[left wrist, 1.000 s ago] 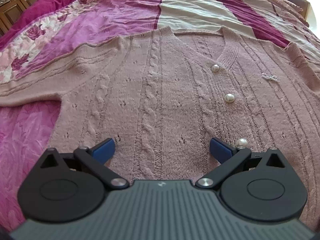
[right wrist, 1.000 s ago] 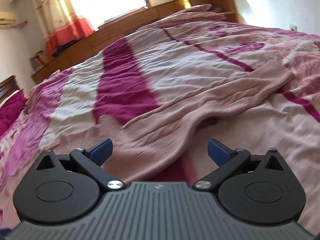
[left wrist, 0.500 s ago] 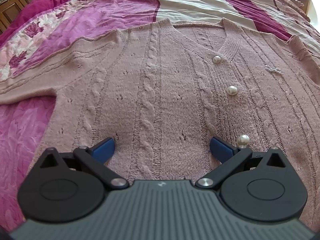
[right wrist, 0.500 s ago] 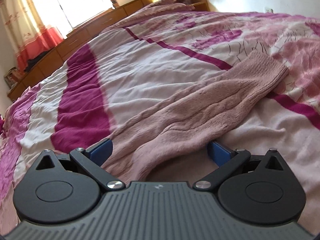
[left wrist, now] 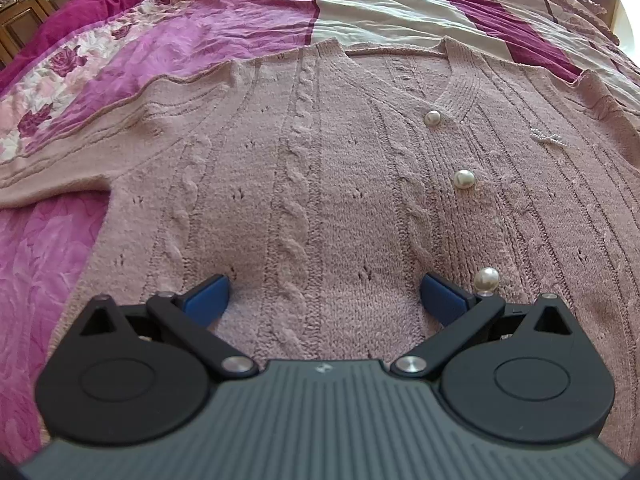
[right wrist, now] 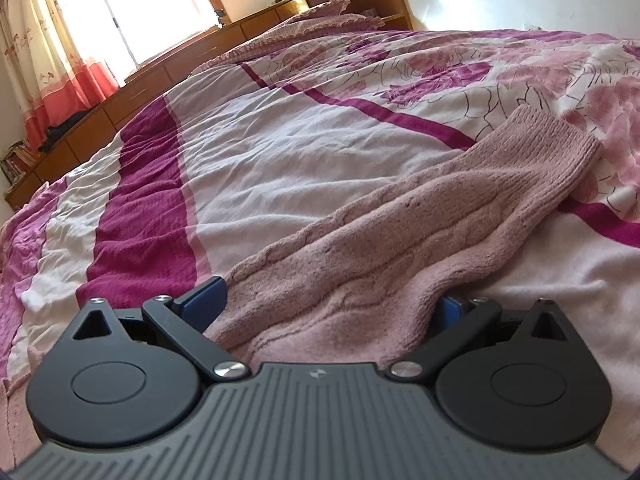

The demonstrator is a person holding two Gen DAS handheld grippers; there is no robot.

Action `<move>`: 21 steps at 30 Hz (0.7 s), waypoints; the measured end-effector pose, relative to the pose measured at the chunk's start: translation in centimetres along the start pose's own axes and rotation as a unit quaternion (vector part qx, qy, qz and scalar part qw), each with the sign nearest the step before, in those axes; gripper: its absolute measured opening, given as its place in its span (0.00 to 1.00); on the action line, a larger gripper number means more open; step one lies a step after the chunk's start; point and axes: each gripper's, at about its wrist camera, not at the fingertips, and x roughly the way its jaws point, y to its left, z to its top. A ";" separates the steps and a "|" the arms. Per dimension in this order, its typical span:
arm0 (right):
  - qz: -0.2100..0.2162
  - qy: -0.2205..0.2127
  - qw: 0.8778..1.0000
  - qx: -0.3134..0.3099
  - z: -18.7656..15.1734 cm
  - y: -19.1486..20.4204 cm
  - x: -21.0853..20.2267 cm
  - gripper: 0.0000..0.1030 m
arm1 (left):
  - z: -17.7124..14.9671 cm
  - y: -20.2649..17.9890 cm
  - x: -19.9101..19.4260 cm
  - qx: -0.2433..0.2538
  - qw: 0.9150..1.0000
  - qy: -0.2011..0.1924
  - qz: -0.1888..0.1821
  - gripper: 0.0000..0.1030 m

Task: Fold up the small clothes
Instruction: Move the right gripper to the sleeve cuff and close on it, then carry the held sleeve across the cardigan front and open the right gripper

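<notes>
The pink sweater (left wrist: 320,184) lies flat on the bed (left wrist: 360,4), soft and floppy, with both the left gripper (left wrist: 324,296) and right gripper (right wrist: 332,300) wide open, so I would pinch its sleeve (right wrist: 460,216) toward two o'clock.

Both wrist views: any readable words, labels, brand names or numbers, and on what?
None can be read.
Left gripper: a small pale emblem on its grey ribbed body, no letters.
Right gripper: the same emblem.
Pink cable-knit cardigan: no label showing.
</notes>
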 end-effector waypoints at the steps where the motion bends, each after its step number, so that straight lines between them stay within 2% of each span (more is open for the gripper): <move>1: -0.008 -0.003 1.000 -0.001 -0.1 0.1 0.0 0.94 | 0.0 0.0 0.0 0.000 1.000 0.000 -0.001 1.00; 4: -0.028 -0.013 0.999 -0.010 -0.2 0.5 -0.4 0.77 | 0.1 0.1 0.1 0.000 1.000 0.000 -0.001 1.00; 6: -0.038 -0.018 0.999 -0.012 -0.2 0.4 -0.7 0.57 | 0.1 0.0 0.1 0.000 1.000 -0.001 0.000 1.00; 7: -0.038 -0.019 0.999 -0.010 -0.1 0.3 -0.9 0.51 | 0.1 0.0 0.1 0.001 1.000 -0.001 0.000 1.00; 9: -0.031 -0.021 0.999 -0.001 0.0 -0.2 -1.3 0.29 | 0.1 -0.1 0.1 0.000 1.000 0.000 0.001 1.00; 11: -0.017 -0.023 1.000 0.012 0.3 -0.8 -1.9 0.19 | 0.1 -0.1 0.1 0.000 1.000 0.001 0.001 1.00; 21: 0.011 -0.075 0.997 0.018 1.3 -1.3 -7.4 0.15 | 0.2 -0.1 0.2 0.001 1.000 0.003 0.000 1.00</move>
